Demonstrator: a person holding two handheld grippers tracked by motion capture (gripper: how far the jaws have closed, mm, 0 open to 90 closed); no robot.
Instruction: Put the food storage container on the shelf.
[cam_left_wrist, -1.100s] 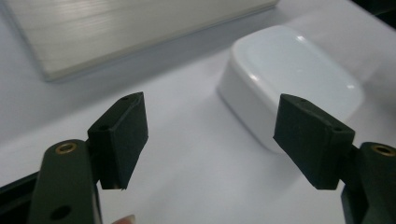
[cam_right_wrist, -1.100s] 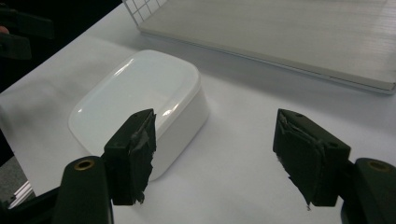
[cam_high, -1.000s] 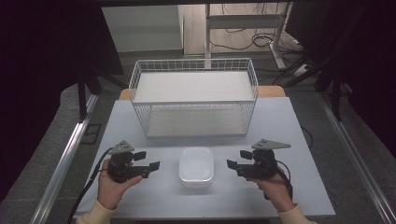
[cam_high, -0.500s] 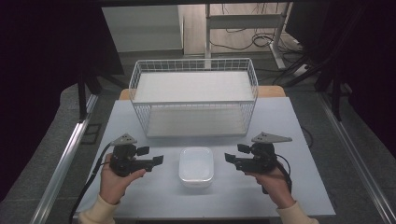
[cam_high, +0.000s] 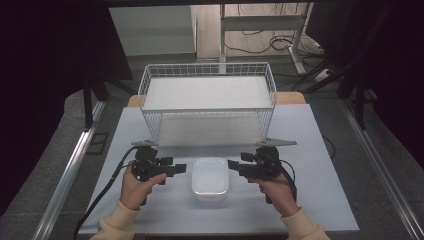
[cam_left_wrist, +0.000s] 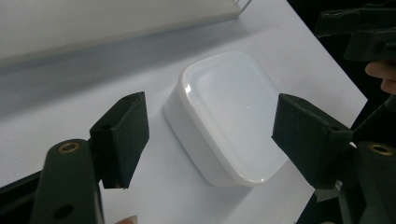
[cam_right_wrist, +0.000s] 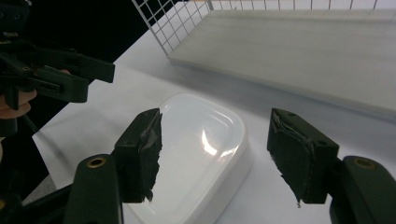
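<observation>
Two pairs of black jaws are held spread and empty, one on each side of a white lidded container (cam_high: 210, 178) that lies near the front edge of the table (cam_high: 320, 150), about midway along it. The left gripper (cam_high: 176, 169) is pointed at the container's left side, and the right gripper (cam_high: 233, 165) at its right side; neither is seen touching it. In the left gripper view the container (cam_left_wrist: 231, 116) is framed between the spread jaws, and in the right gripper view it (cam_right_wrist: 198, 149) sits likewise between them, so a two-sided lift appears to be prepared. Behind the container, toward the back edge of the table, a white wire basket (cam_high: 207, 100) with a pale liner is set, probably as the place the container is meant for. Compared with a second ago, both grippers have been brought inward, closer to the container's sides, while the container and the basket are found unmoved.
</observation>
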